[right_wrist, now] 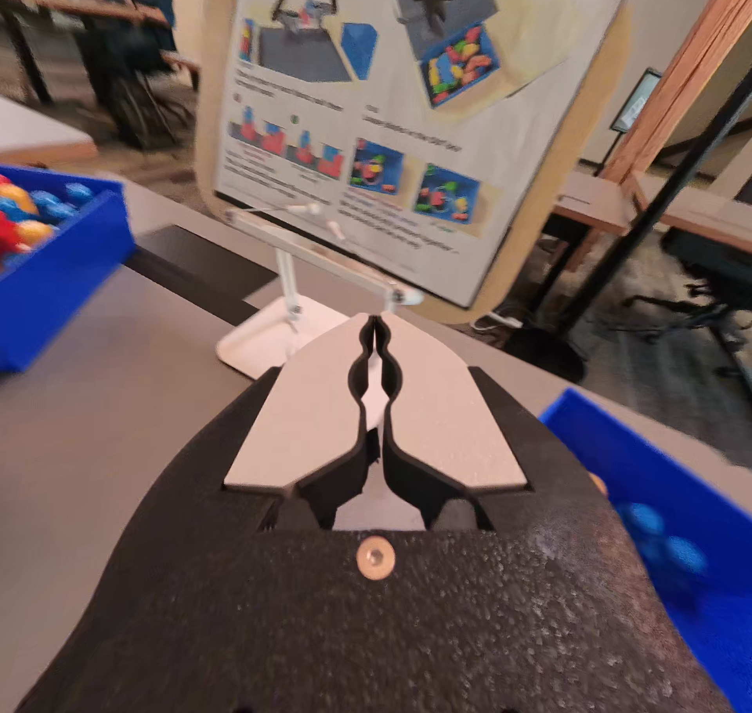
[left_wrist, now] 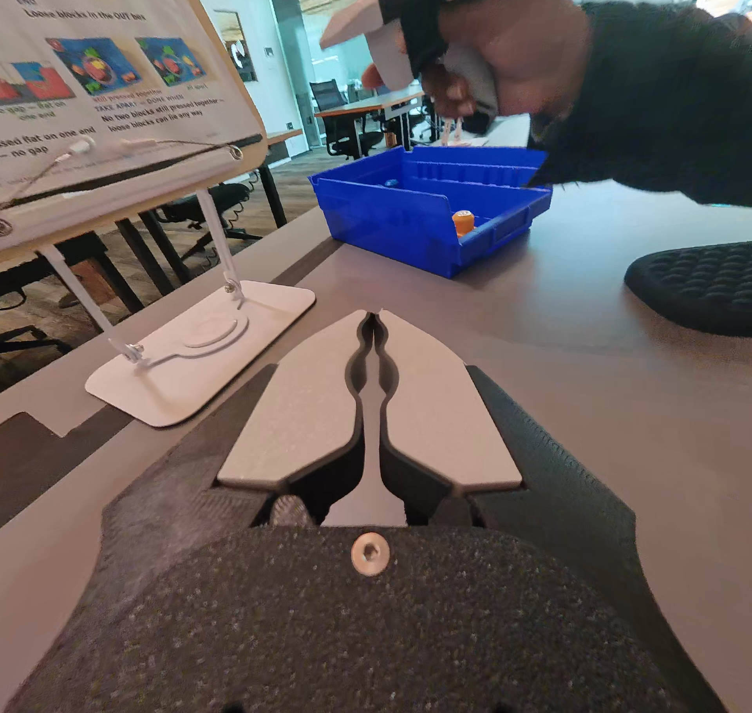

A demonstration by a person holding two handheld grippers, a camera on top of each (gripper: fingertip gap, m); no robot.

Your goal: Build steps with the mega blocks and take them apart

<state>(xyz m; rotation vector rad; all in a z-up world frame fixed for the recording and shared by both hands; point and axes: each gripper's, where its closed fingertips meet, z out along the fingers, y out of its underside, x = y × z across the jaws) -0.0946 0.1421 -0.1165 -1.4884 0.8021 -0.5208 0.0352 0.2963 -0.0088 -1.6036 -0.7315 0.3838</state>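
In right blue bin (right_wrist: 635,486), blurred blue blocks (right_wrist: 667,547), partly behind gripper (right_wrist: 375,321).

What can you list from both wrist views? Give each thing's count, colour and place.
Table: one, grey, under everything.
Instruction sheet on stand: one, white base, at the table's far edge.
Bins: two, blue; one holding many coloured blocks left in the right wrist view, one nearly empty.
Orange block: one, in the nearly empty bin.
Blue blocks: a few, blurred, same bin.
Black mat: one, right edge.
Left gripper: shut, empty.
Right gripper: shut, empty.
Person's hand: holding the right gripper.
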